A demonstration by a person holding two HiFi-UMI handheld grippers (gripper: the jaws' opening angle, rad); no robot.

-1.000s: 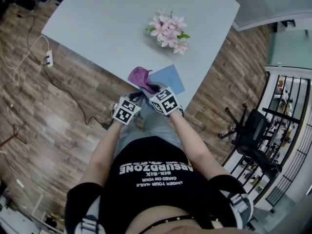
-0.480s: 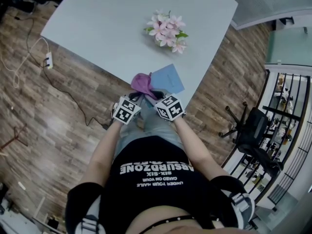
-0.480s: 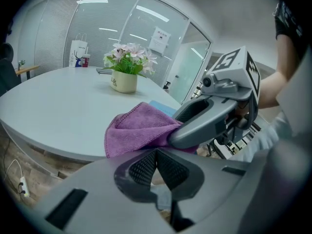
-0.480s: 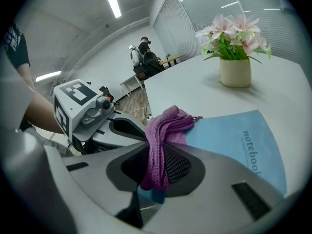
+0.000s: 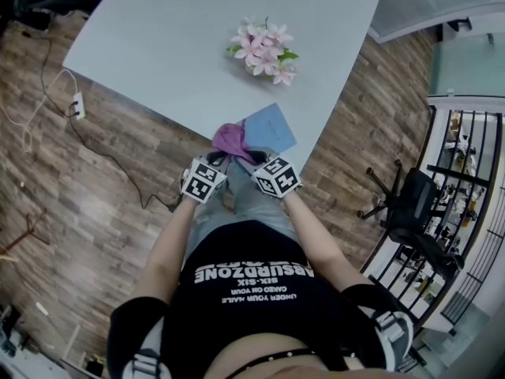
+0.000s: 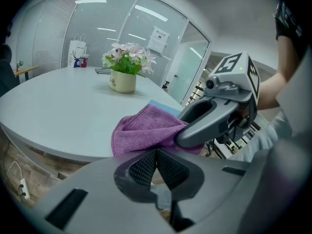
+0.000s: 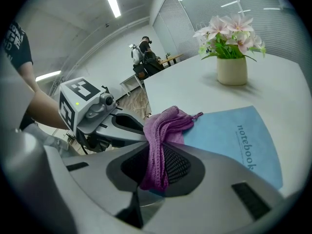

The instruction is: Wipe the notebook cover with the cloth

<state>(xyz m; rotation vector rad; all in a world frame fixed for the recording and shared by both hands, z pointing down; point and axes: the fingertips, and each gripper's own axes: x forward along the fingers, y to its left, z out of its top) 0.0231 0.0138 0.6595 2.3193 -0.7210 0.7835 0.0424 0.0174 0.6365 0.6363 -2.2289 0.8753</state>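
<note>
Right gripper (image 7: 163, 152), lower centre: clamped on purple microfibre cloth (image 7: 165, 123), bunched at left corner of pale blue notebook (image 7: 234, 135). Left gripper (image 6: 157, 155): jaws together, empty. Step: wipe apparently starting; next, drag cloth across cover. Beyond: pale grey table (image 5: 173, 46), potted pink flowers (image 7: 231, 69), wood-plank floor (image 5: 79, 180), glass-walled office

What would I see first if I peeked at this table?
The purple cloth jumps out, pinched in the right claw and overlapping the edge of the blue notebook. Farther back on the pale table stands a pot of pink flowers.
</note>
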